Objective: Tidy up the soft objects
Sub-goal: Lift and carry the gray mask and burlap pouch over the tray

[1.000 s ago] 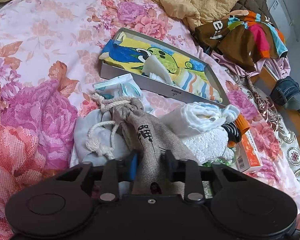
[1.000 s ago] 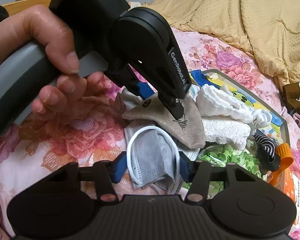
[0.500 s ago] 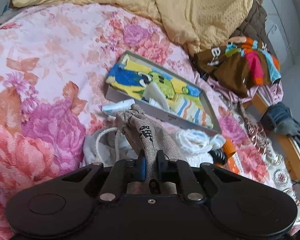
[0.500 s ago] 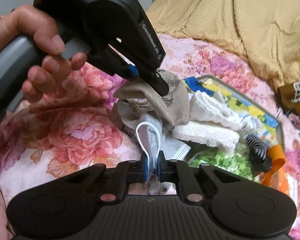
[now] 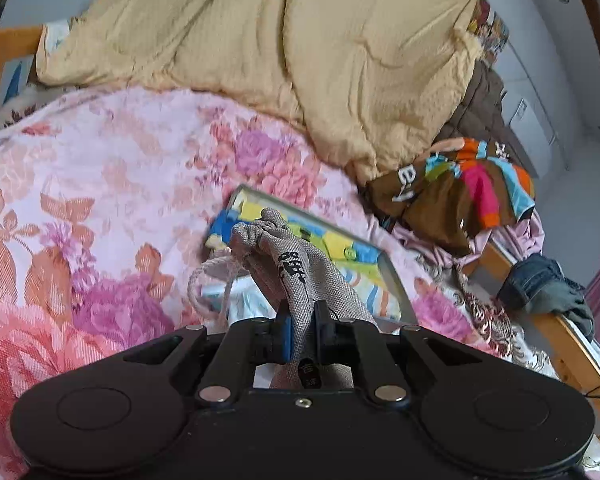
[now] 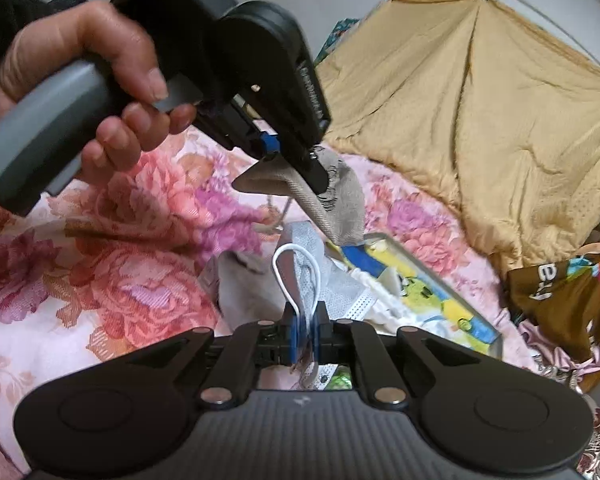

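Note:
My left gripper (image 5: 301, 322) is shut on a grey burlap drawstring pouch (image 5: 288, 264), lifted off the bed with its white cord (image 5: 216, 280) hanging to the left. In the right wrist view the same pouch (image 6: 332, 204) hangs from the left gripper (image 6: 300, 160), which a hand (image 6: 100, 92) holds. My right gripper (image 6: 305, 330) is shut on a grey face mask (image 6: 304, 264) with a white ear loop, raised above the pile. Behind both lies a shallow grey box (image 5: 396, 276) lined with a bright cartoon cloth (image 6: 432, 292).
A floral bedspread (image 5: 100, 184) covers the bed. A tan quilt (image 5: 320, 60) is heaped at the back. A brown multicoloured garment (image 5: 460, 196) and jeans (image 5: 540, 284) lie at the bed's right wooden edge. More white cloth (image 6: 252, 284) lies under the mask.
Both grippers closed, the left on the pouch and the right on the mask, then both rose and tilted up, lifting their items off the pile.

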Tool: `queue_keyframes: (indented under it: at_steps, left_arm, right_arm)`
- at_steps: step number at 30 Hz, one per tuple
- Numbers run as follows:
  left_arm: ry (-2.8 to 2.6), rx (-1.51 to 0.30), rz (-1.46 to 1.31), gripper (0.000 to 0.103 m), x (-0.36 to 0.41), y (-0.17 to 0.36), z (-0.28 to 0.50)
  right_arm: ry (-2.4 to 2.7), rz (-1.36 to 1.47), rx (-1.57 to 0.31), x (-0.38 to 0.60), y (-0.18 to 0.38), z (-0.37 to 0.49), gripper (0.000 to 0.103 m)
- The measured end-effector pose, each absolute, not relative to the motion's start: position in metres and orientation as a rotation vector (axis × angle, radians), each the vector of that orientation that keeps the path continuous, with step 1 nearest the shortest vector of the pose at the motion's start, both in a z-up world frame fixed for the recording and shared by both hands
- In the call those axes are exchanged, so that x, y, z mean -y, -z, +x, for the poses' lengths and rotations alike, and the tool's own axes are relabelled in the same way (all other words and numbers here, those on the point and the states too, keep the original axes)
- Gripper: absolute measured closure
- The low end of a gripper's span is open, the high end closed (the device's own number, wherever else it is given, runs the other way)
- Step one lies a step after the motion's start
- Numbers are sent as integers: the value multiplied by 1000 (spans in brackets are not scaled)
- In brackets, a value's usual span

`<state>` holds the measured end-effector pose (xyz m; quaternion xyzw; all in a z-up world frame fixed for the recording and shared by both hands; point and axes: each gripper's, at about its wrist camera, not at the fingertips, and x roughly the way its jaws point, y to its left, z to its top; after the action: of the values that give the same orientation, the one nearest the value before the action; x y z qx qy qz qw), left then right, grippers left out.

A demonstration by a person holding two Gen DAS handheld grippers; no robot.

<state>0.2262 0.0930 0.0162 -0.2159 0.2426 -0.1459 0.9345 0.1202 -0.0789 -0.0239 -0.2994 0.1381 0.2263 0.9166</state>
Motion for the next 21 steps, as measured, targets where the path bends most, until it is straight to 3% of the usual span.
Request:
queue_keyframes:
  at_steps: [7, 21]
  left_arm:
    - [270, -388, -410, 92, -84, -34, 226]
    - [281, -369, -369, 91, -43, -53, 281]
  right_arm:
    - [-443, -485, -314, 101, -5, 131, 95]
    - [-369, -325, -332, 169, -52, 226, 95]
